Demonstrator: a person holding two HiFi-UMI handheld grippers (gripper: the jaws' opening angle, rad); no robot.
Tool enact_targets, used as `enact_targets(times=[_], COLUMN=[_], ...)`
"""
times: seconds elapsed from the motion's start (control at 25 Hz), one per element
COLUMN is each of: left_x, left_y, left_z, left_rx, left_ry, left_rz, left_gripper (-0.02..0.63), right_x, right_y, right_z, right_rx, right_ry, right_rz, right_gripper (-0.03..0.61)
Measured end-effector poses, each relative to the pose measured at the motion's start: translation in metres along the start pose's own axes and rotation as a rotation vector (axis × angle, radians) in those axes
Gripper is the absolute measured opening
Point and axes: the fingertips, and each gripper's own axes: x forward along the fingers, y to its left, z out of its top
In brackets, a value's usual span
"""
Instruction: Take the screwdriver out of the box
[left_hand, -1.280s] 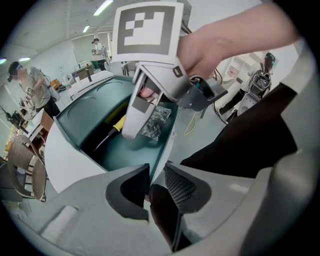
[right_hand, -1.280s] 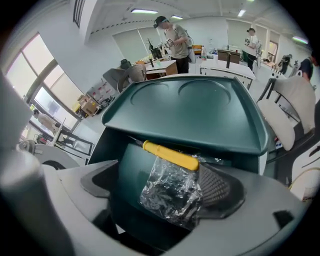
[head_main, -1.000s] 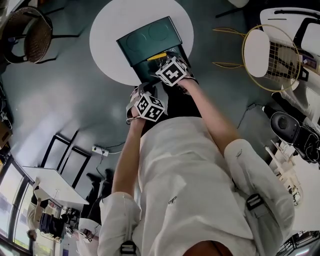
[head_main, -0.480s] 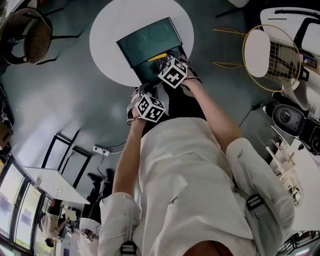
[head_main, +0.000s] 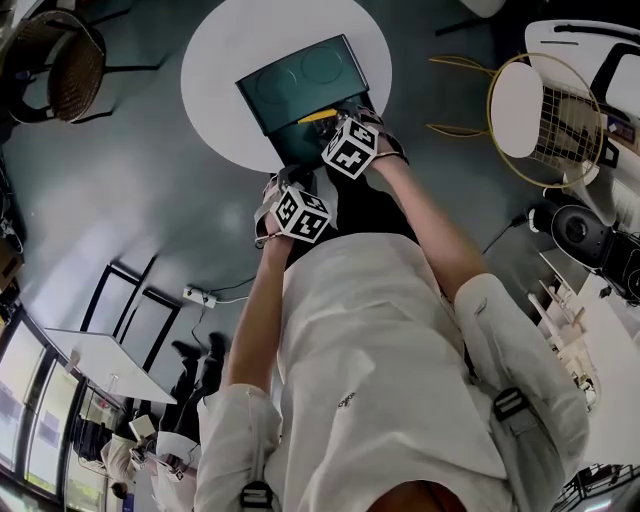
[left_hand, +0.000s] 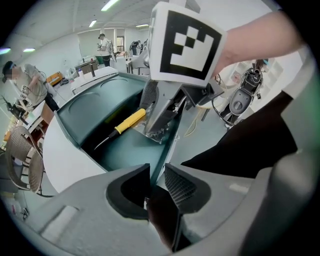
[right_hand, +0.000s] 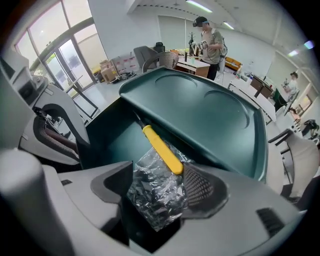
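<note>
Head view: a round white desk (head_main: 215, 60) carries an open green box (head_main: 300, 78), its lid standing back. The yellow-handled screwdriver (head_main: 315, 117) lies inside, along the foot of the lid. The right hand-held gripper (head_main: 340, 135) reaches down into the box, right beside the screwdriver. The left hand-held gripper (head_main: 292, 190) sits at the box's near edge.

Left gripper view: the left hand-held gripper (left_hand: 155, 172) is narrow, its jaws clamped on the thin near wall of the box (left_hand: 159, 155). The screwdriver (left_hand: 122, 127) lies on the box floor well beyond these jaws, its tip pointing left. The butt of the handle runs up to the right hand-held gripper (left_hand: 159, 125). Crumpled clear plastic (left_hand: 161, 134) hangs at that gripper's tips.

Right gripper view: the jaws of the right hand-held gripper (right_hand: 160, 170) have just been closing and stand half-wide. The clear plastic (right_hand: 155, 197) fills the gap, touching both pads (right_hand: 200, 187). The screwdriver (right_hand: 162, 150) lies slantwise just past the jaw tips, on top of the plastic. Its handle butt sits at the tip of the pad on the right. Its dark shaft runs away to the upper left, under the lid (right_hand: 200, 112). The handle itself is not between the pads.
</note>
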Motion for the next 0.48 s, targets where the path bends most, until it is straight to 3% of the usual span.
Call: enact_targets(times=[0.12,0.24,0.36,0.48], left_x=[-0.0009,0.0005,0.0007,-0.0001], left_y=[-0.0022,-0.0027,-0.0018,-0.0015], left_z=[0.0015,0.0037,0.0044,0.0043], left_rx=[-0.001,0.004,0.002,0.002], left_ry=[0.000,0.003,0.005,0.007], left_rz=[-0.001,-0.006,-0.008,-0.009], left_gripper=[0.100,0.100,0.100,0.100], right_x=[-0.0044,-0.0059,-0.0067,-0.0073], right_y=[-0.0006,-0.0019,-0.0055,-0.0053], right_z=[-0.0018,-0.0068,-0.0088,-0.0075], right_rx=[-0.021,-0.070,-0.138,-0.191], right_ry=[0.005,0.016,0.019,0.019], right_rz=[0.000,-0.010,-0.048,-0.063], right_gripper=[0.262,0.235,0.158,0.131])
